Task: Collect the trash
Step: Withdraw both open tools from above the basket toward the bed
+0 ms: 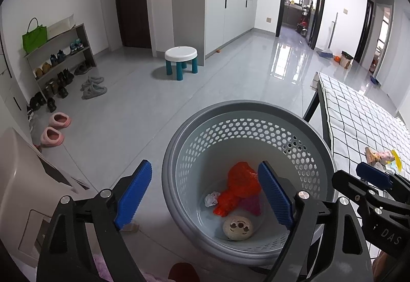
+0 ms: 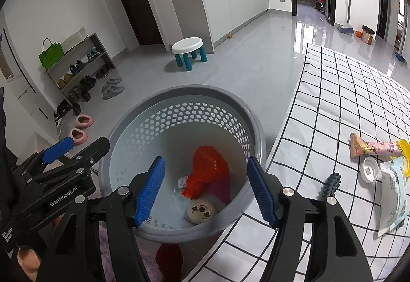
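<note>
- Both claws are hanging over the bin, left claw gaping wide with nothing in it, right claw standing apart and empty too.
- Orange bag, paper wad and a smiley ball are sitting in the bin's bottom.
- More wrappers are lying on the checked bench, right of the bin.

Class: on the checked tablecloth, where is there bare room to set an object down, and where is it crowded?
Bare: the checked tablecloth from its far end down to the pink wrapper. Crowded: the near right, with white lid and pale packet.
</note>
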